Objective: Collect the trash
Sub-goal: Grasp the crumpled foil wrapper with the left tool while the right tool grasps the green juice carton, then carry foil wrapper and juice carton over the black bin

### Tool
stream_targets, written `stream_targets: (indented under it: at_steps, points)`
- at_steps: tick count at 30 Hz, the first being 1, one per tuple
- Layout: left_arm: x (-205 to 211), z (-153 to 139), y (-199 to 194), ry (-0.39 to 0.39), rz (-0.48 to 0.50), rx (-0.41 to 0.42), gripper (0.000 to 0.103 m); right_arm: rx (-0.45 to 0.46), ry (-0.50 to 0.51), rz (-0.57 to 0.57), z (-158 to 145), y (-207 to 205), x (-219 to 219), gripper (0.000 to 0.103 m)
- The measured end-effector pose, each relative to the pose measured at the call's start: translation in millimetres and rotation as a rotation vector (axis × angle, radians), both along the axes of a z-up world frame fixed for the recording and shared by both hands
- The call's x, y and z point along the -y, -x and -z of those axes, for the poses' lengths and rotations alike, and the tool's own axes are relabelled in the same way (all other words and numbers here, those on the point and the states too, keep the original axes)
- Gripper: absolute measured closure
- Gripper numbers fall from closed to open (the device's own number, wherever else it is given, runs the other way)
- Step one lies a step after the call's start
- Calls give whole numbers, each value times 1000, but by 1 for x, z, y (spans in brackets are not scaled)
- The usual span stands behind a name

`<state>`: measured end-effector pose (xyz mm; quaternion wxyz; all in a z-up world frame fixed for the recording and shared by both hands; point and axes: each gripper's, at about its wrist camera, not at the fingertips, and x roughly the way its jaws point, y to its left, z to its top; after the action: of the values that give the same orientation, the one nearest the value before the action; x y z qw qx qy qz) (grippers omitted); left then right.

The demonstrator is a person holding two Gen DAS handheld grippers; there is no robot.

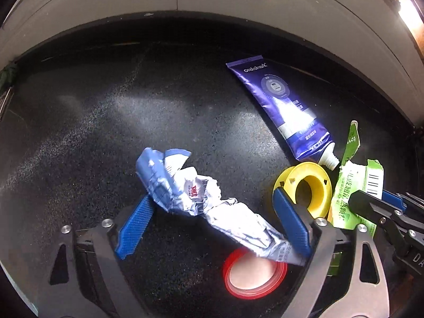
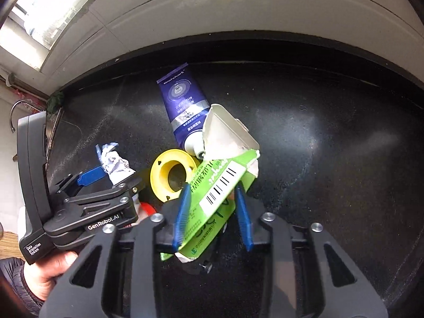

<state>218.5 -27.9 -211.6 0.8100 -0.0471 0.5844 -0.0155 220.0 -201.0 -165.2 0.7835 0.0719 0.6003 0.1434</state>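
Here the left hand-held gripper (image 1: 212,217) stood open around the wrapper (image 1: 209,206), which lay slantwise between its fingers; the right hand-held gripper (image 2: 212,212) gripped the carton (image 2: 212,201).

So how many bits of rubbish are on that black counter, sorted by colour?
Blue or purple: 2, the toothpaste tube and the crumpled wrapper between the open left claw's fingers
Yellow: 1, the spool
Green: 1, the torn carton between the right claw's fingers
Red: 1, the ring-shaped lid
Total: 5
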Motion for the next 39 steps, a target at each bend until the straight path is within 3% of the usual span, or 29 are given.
stream_targets:
  at_steps: [1, 3, 6, 15, 22, 30, 39]
  points:
    - [0, -2, -1, 7, 6, 8, 34, 2, -9, -4, -2, -2, 0, 87]
    - [-1, -5, -3, 38, 18, 9, 66, 11, -24, -14, -8, 0, -1, 94]
    - [-5, -8, -2, 68, 14, -3, 72, 57, -15, -34, -22, 6, -4, 98]
    - [-4, -64, 37, 28, 73, 114, 74, 161, -23, -63, -67, 35, -3, 99]
    - [-12, -96, 92, 11, 69, 152, 74, 213, -16, -100, -89, 78, -4, 99]
    - [-3, -93, 139, 8, 71, 150, 74, 221, -9, -123, -93, 124, -5, 99]
    - [-9, -113, 174, 1, 53, 196, 74, 279, 0, -137, -114, 149, -7, 99]
